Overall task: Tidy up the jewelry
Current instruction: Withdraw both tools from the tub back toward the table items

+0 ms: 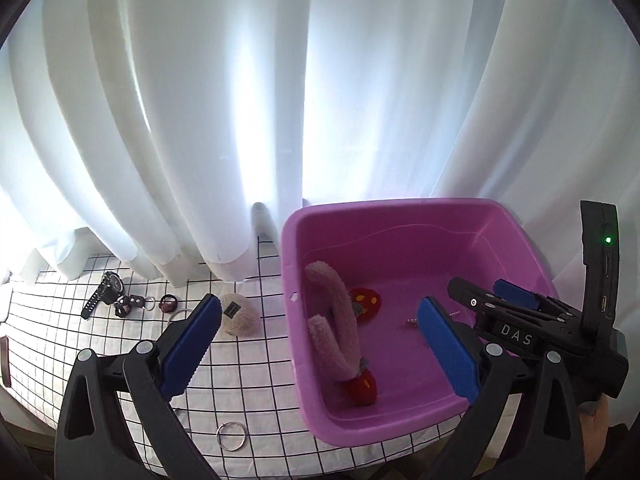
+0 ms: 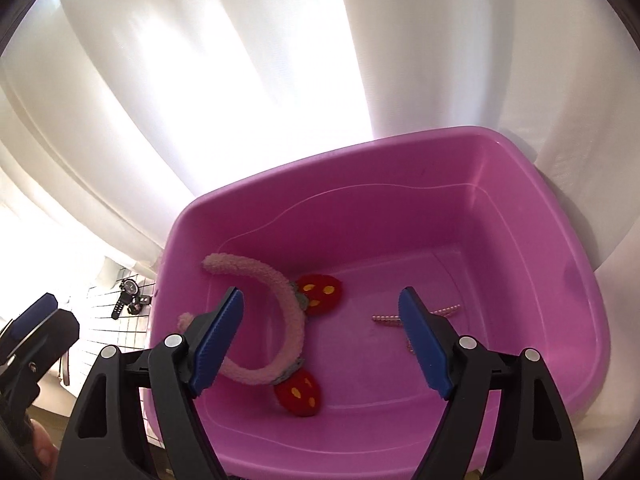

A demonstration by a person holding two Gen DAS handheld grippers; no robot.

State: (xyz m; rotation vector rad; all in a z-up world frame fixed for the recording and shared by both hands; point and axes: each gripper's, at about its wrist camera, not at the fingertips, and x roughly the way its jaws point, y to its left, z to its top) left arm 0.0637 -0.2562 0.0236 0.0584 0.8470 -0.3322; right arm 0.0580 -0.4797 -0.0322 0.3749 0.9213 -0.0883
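Observation:
A pink plastic tub point(image 1: 492, 224) point(image 2: 520, 168) stands on the grid-patterned cloth. In it lie a fluffy pink headband point(image 1: 340, 320) point(image 2: 280, 300) with red strawberry pads and a pink bead piece point(image 2: 386, 319). My left gripper point(image 1: 320, 344) is open and empty, straddling the tub's left wall. My right gripper point(image 2: 320, 340) point(image 1: 516, 292) is open and empty above the tub's inside. Left of the tub lie a black watch point(image 1: 102, 292), a fluffy beige clip point(image 1: 238, 314), small dark trinkets point(image 1: 132, 304) and a metal ring point(image 1: 231, 435).
White curtains point(image 1: 280, 100) hang right behind the table and tub. The cloth's front edge point(image 1: 36, 412) curves at the lower left. A dark flat object point(image 1: 5, 362) lies at the far left edge.

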